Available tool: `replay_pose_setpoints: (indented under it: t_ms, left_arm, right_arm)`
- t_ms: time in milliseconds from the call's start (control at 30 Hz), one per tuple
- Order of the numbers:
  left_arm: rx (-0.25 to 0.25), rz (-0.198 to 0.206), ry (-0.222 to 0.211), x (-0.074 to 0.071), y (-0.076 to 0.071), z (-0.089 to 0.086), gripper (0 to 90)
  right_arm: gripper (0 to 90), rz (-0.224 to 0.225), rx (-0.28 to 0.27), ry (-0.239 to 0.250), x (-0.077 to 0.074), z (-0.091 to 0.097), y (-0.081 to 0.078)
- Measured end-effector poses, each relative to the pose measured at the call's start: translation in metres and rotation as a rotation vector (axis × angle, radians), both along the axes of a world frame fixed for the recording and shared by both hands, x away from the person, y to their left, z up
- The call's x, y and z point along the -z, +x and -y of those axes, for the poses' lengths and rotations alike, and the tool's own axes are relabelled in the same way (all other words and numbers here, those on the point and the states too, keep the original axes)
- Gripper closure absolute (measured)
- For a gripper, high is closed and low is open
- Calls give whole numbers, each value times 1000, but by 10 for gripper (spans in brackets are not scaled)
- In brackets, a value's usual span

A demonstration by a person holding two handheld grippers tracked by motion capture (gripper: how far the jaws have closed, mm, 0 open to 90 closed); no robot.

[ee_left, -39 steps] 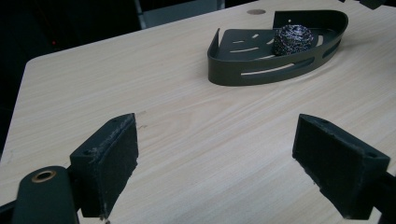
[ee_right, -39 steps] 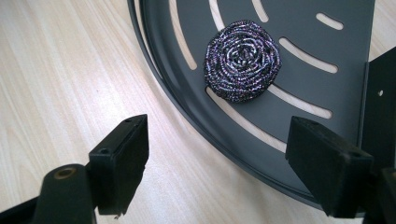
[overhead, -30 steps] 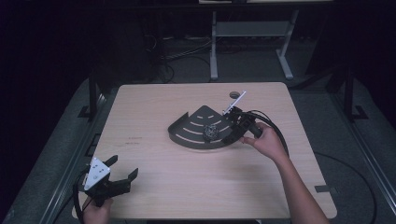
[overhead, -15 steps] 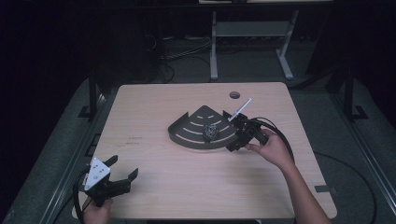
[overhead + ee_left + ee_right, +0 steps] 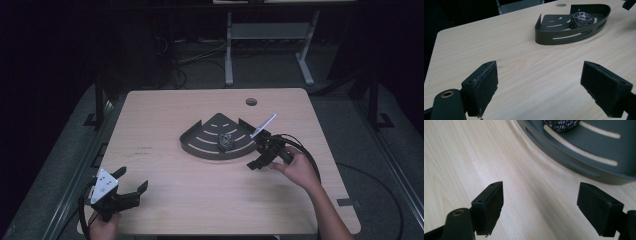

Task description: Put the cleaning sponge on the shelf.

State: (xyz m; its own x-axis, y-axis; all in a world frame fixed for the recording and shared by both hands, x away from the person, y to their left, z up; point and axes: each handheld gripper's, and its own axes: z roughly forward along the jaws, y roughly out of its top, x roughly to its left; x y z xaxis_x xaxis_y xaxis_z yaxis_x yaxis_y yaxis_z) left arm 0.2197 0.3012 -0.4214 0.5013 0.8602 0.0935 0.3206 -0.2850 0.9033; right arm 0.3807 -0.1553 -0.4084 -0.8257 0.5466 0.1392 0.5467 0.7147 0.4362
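A dark fan-shaped slotted tray (image 5: 200, 142) (image 5: 564, 37) (image 5: 604, 162) lies at the middle of the wooden table. A metal scouring ball (image 5: 225, 141) (image 5: 580, 20) (image 5: 560, 125) rests inside it. My right gripper (image 5: 257, 156) (image 5: 550, 207) is open just off the tray's right front rim, with only bare table between its jaws. At the table's front left corner my left gripper (image 5: 131, 186) (image 5: 539, 85) stands open and empty, facing the tray from a distance.
A round cable hole (image 5: 251, 102) sits near the table's far edge. Beyond the table stands a white metal frame (image 5: 270, 45) with cables on the dark floor. Bare wood (image 5: 200, 195) spreads between the two grippers.
My right gripper has drawn back from over the tray, toward the front and down to the table beside the rim. The scouring ball stays in the tray. The left gripper has not moved.
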Motion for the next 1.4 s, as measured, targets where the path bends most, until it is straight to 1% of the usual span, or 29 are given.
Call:
replay_pose_setpoints:
  t_ms: [100, 200, 500, 600, 633, 833, 967, 1067, 1100, 1400]
  left_arm:
    - [-1, -3, -2, 0, 0, 0, 137]
    - [2, -1, -2, 0, 0, 0, 138]
    - [5, -3, 8, 1, 0, 2, 138]
    - [5, -2, 8, 1, 0, 2, 137]
    - [5, -3, 8, 1, -1, 2, 137]
    - [5, -2, 10, 1, -1, 2, 138]
    - [5, -3, 10, 1, -1, 2, 138]
    - [4, -2, 10, 1, -1, 2, 138]
    - [5, -4, 10, 0, -1, 3, 137]
    - [11, -3, 11, 1, -1, 5, 137]
  right_arm:
    - [207, 2, 4, 5, 1, 3, -5]
    - [207, 1, 3, 8, 2, 5, -7]
    - [205, 6, 5, 12, 6, 13, -19]
    - [205, 6, 5, 14, 8, 15, -21]
    - [204, -5, 9, 13, 9, 17, -22]
    - [204, 3, 9, 18, 11, 19, -28]
    - [203, 4, 12, 30, 13, 23, -34]
    - [199, 3, 12, 25, 14, 25, -36]
    - [200, 2, 14, 34, 14, 27, -38]
    - [197, 8, 29, 41, 18, 37, -45]
